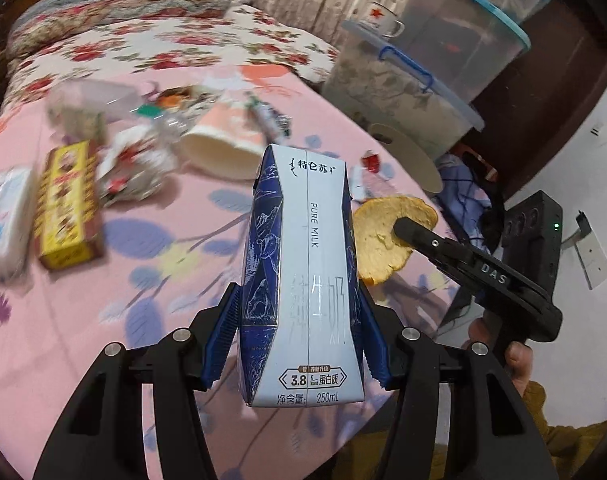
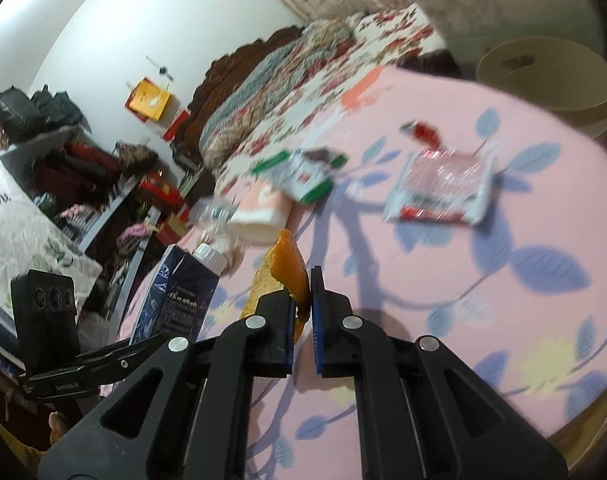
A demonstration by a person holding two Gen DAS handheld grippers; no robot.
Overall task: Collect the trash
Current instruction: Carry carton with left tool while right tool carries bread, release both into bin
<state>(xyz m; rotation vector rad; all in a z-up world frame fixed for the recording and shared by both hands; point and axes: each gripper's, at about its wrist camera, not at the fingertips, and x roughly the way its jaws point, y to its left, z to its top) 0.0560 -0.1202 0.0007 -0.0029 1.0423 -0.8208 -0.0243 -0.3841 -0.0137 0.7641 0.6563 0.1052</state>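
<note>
My left gripper (image 1: 303,336) is clamped on the milk carton (image 1: 303,280), held above the pink sheet (image 1: 143,280). At two o'clock my right gripper (image 2: 301,300) pinches the orange peel (image 2: 289,264); more trash lies farther out, wrapper (image 2: 439,188) at one o'clock.

Milk carton (image 1: 303,276): blue and white, printed PURE MILK, screw cap on top; I had it upright, clear of the bedspread.
Orange peel (image 2: 289,264): curled strip, orange outside, pale pith inside; it stood on edge just beside the carton.
Paper cup (image 1: 219,148): pink, lay on its side, mouth toward me.
Yellow box (image 1: 69,204): lay flat, left of the cup.
Red-and-white wrapper (image 2: 441,186): flat, well apart from the rest.
</note>
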